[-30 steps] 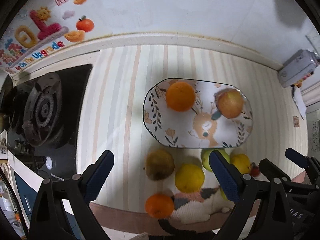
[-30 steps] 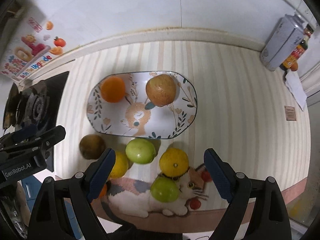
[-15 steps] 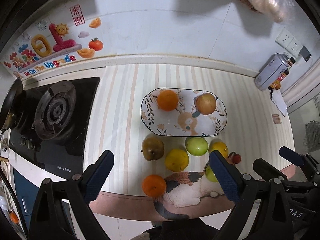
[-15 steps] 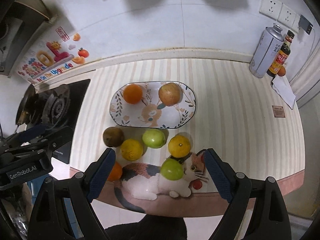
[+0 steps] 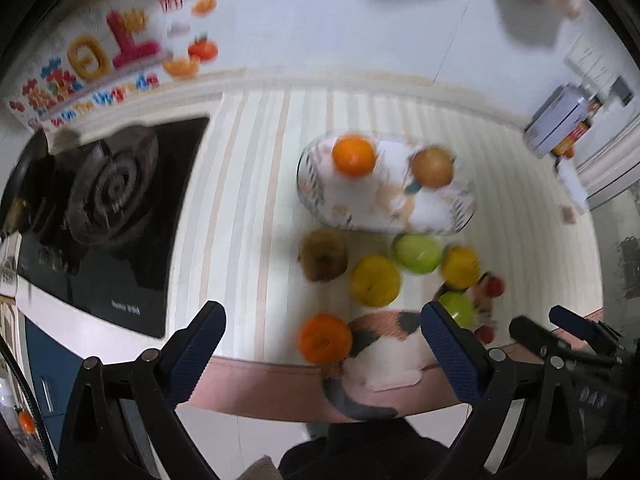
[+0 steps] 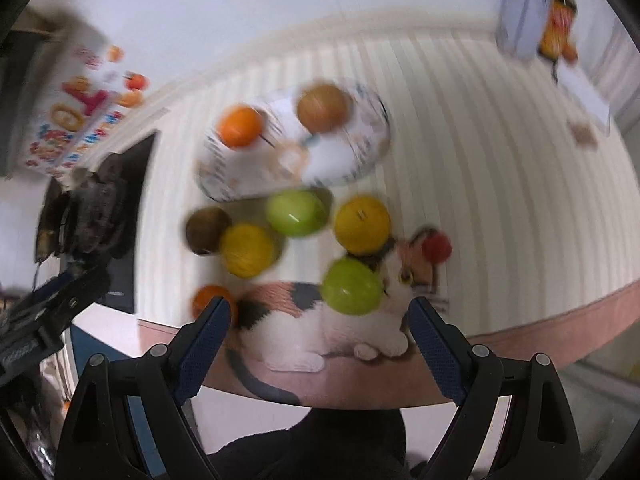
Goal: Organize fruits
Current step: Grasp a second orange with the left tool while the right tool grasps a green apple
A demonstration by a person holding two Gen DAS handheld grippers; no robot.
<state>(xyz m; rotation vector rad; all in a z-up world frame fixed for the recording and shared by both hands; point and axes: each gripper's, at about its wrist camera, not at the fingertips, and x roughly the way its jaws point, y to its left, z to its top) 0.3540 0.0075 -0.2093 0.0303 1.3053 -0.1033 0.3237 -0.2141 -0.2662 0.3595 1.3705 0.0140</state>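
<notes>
Striped countertop [image 5: 248, 200] runs between black stove [image 5: 112, 200] and white wall [image 5: 320, 20].

Loose fruits [image 6: 296, 213] crowd the near edge below the plate [image 6: 362, 160]; the striped counter [image 6: 500, 200] rightward lies open.

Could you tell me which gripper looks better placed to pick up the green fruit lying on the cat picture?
Right, probably: the green fruit sits centred ahead of the open right gripper, but off-centre by the left gripper's right finger.
</notes>
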